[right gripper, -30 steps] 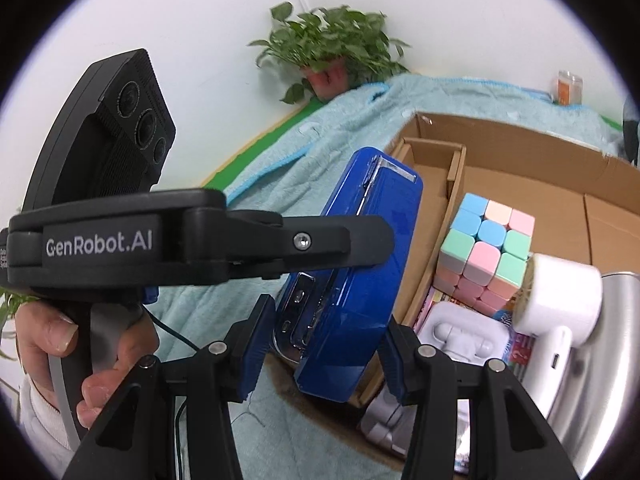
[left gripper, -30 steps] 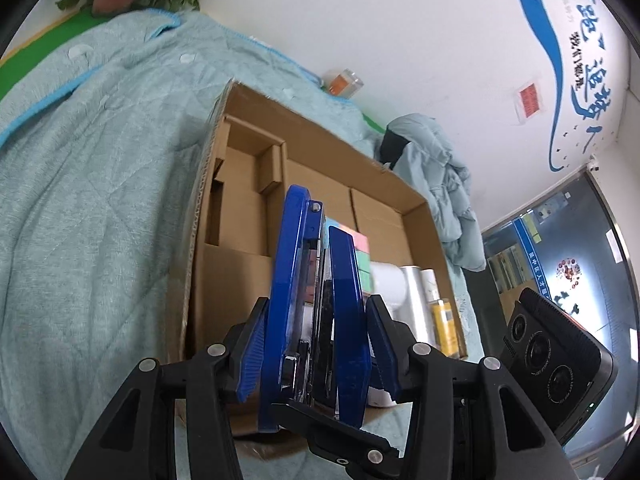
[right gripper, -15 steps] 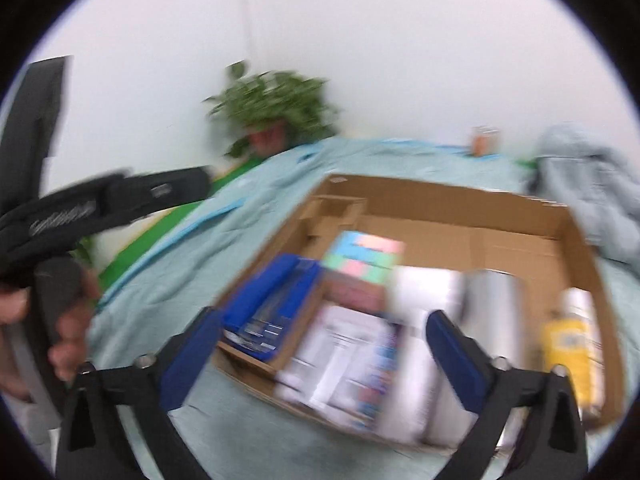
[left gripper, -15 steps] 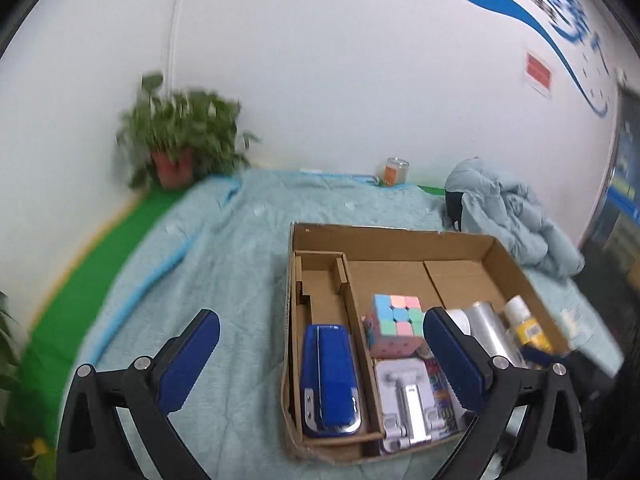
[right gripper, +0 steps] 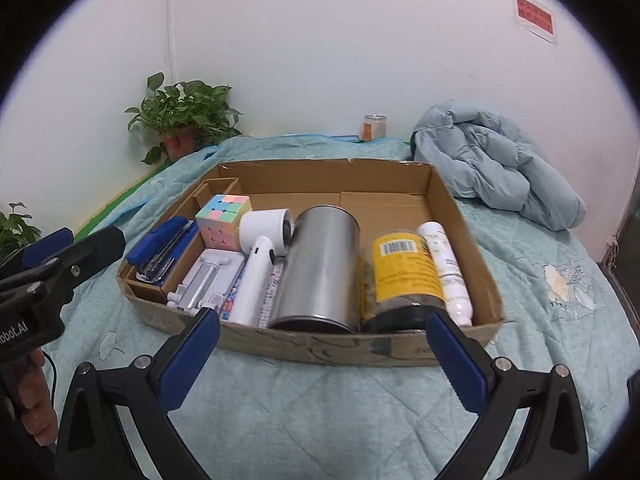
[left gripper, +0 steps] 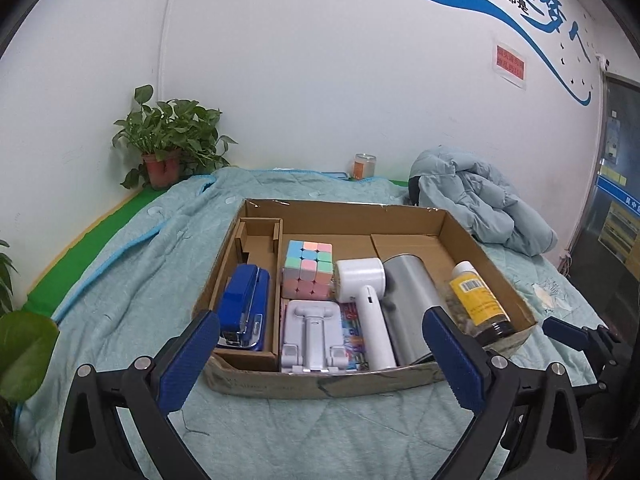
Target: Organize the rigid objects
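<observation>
A blue stapler (left gripper: 244, 308) (right gripper: 164, 244) lies in the narrow left compartment of the cardboard box (left gripper: 460, 232) (right gripper: 440, 196). Beside it are a pastel cube (left gripper: 308, 268), a white phone stand (left gripper: 312, 332), a white handheld fan (left gripper: 364, 292), a steel can (left gripper: 408, 304), a yellow-label jar (left gripper: 476, 300) and a white spray bottle (right gripper: 444, 264). My left gripper (left gripper: 320, 320) and right gripper (right gripper: 322, 318) hover in front of the box's near wall. Both are wide, their jaws closing slightly, with nothing between them.
The box rests on a light teal quilt (left gripper: 132, 264). A crumpled blue jacket (left gripper: 480, 204) lies at the back right, a small glass jar (left gripper: 365, 166) by the wall, a potted plant (left gripper: 168, 148) at the back left. A dark door (left gripper: 620, 200) stands at far right.
Both grippers, which together held the blue stapler above the box, have let it go. It now lies in the left compartment, and both grippers have opened wide and drawn back.
</observation>
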